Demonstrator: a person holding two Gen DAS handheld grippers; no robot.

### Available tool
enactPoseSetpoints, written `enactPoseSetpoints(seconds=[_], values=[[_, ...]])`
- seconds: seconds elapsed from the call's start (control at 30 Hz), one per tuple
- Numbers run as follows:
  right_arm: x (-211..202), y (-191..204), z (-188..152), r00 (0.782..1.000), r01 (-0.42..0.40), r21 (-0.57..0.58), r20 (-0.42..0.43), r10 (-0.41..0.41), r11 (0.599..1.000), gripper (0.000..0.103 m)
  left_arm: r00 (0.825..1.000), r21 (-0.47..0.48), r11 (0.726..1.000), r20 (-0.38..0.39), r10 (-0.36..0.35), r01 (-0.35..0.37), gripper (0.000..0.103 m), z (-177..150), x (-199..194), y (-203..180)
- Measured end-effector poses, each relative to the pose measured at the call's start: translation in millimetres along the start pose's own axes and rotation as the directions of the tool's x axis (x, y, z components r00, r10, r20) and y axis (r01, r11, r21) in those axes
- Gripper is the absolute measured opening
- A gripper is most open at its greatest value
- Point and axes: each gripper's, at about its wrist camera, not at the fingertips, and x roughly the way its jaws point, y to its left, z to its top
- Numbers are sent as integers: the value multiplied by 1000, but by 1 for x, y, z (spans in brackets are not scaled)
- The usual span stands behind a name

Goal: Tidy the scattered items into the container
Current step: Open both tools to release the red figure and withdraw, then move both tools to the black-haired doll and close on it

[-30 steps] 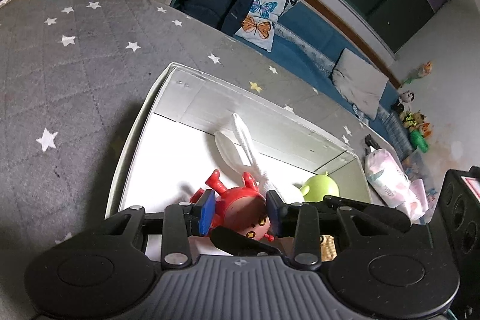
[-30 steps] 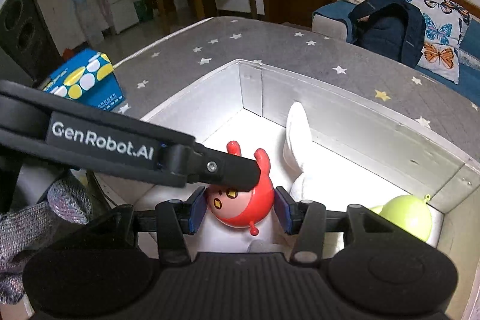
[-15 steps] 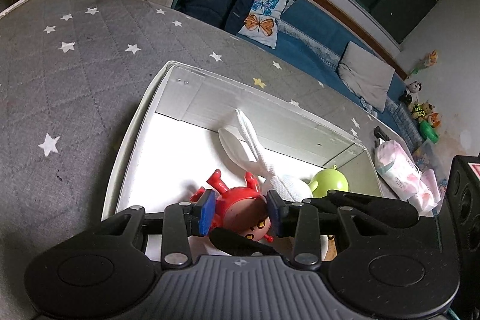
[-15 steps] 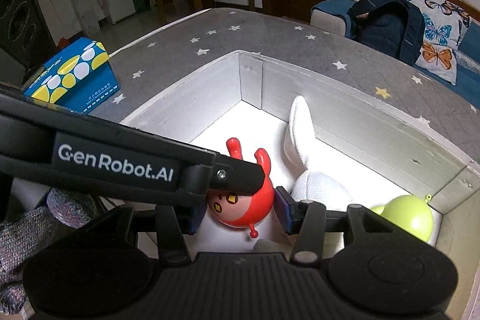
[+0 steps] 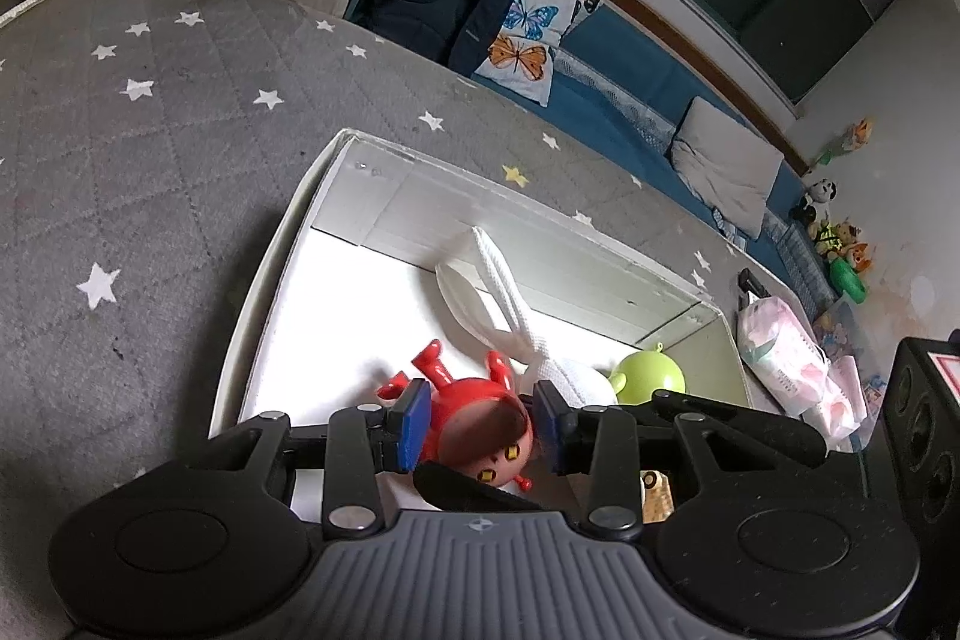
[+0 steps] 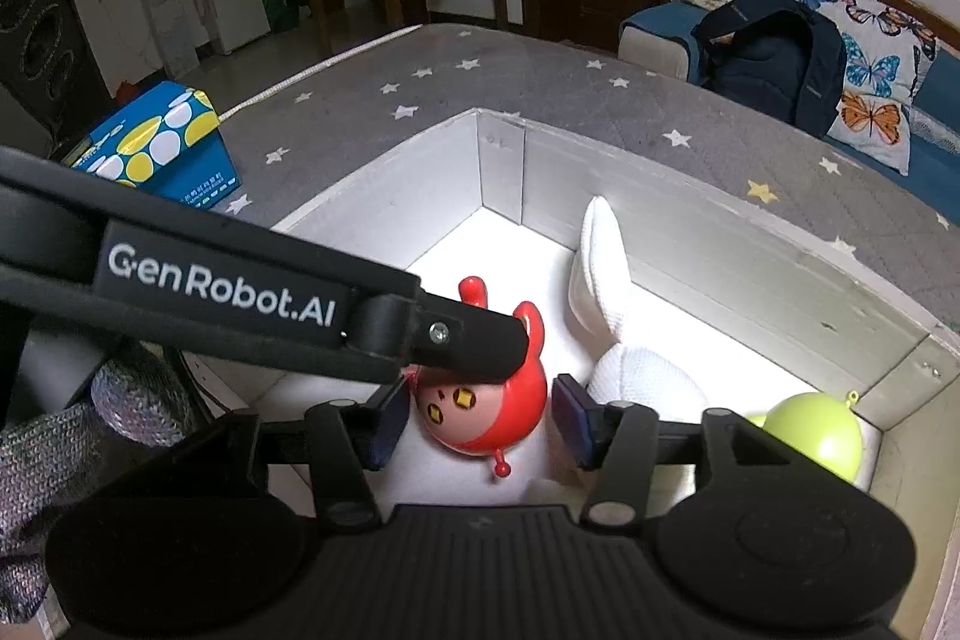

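Red toy (image 5: 474, 430): lying in white box (image 5: 282, 244), beside white plush rabbit (image 5: 540, 358). Left gripper (image 5: 480, 427) and right gripper (image 6: 480, 415) both spread, astride it. Risk: careless withdrawal could knock it.

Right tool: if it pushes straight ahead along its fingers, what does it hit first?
Most likely the round red plastic doll, lying in the white cardboard box between the open fingers of the right tool. The left tool crosses just above; depth between them is unclear.
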Motion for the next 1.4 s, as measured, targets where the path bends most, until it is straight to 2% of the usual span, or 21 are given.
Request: enactPoseSetpoints(seconds=[0.2, 0.57, 0.87, 1.4], values=[[-7, 1, -3, 1000, 9, 3, 22, -9, 1000, 55, 1000, -12, 1000, 18, -9, 9, 40, 0, -9, 1], [-49, 13, -16, 990, 52, 0, 130, -51, 999, 55, 996, -2, 999, 83, -37, 38, 40, -12, -44, -9], [-90, 29, -37, 974, 73, 3, 216, -72, 997, 55, 989, 6, 997, 127, -78, 78, 39, -38, -77, -17], [-117, 51, -81, 955, 106, 30, 275, -110, 994, 59, 991, 49, 997, 119, -59, 54, 39, -87, -93, -25]])
